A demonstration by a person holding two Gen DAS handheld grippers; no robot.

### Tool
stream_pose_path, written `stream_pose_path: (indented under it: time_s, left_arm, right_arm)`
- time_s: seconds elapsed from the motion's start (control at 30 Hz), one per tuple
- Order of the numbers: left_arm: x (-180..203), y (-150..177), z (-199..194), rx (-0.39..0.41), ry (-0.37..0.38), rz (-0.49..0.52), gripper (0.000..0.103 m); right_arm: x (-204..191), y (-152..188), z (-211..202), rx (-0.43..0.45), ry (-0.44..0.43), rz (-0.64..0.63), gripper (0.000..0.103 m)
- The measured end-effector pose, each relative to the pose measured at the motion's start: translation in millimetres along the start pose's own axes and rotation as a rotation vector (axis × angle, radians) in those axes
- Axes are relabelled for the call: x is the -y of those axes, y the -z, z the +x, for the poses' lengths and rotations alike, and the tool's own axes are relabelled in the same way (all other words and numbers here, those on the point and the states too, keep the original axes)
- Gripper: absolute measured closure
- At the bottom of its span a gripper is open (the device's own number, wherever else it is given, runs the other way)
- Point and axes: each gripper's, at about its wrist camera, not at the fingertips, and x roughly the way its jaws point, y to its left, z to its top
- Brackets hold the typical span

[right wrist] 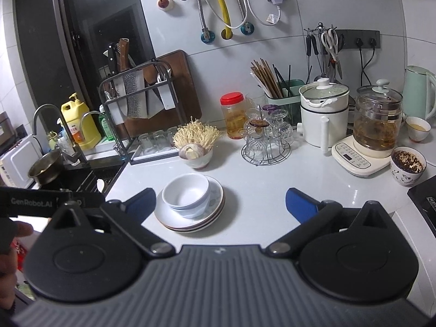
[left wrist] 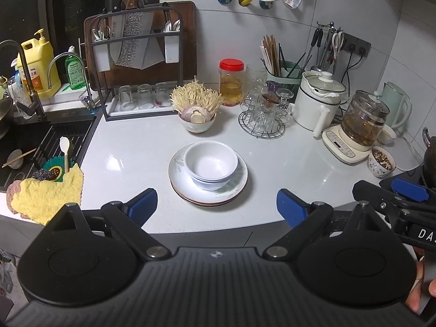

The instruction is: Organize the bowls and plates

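Both my tongs empty. Left gripper point(left wrist: 217, 206) spread wide, touching nothing. Right gripper point(right wrist: 220, 204) likewise wide, clear of everything. Nested white bowls point(left wrist: 210, 164) sit on stacked plates point(left wrist: 179, 182), mid-counter point(left wrist: 286, 169), just ahead of my fingertips.

White bowls point(left wrist: 210, 165) nested in a stack — upright, mouths up, empty — sit on a stack of plates point(left wrist: 177, 175), shifted toward the plates' 12 o'clock edge. Top plate white with faint leaf print; a reddish rim shows below. All on the white counter point(left wrist: 286, 169).
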Motion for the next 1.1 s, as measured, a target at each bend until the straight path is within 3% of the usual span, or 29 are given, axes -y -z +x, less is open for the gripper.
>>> stream_pose_path:
  time_s: [1.1]
  left_arm:
    - [5.0,-2.6,4.7,-0.018,-0.028,0.011,0.005]
  right_arm:
    - [5.1,-1.1,9.0,-0.022,-0.015,-0.005,0.0]
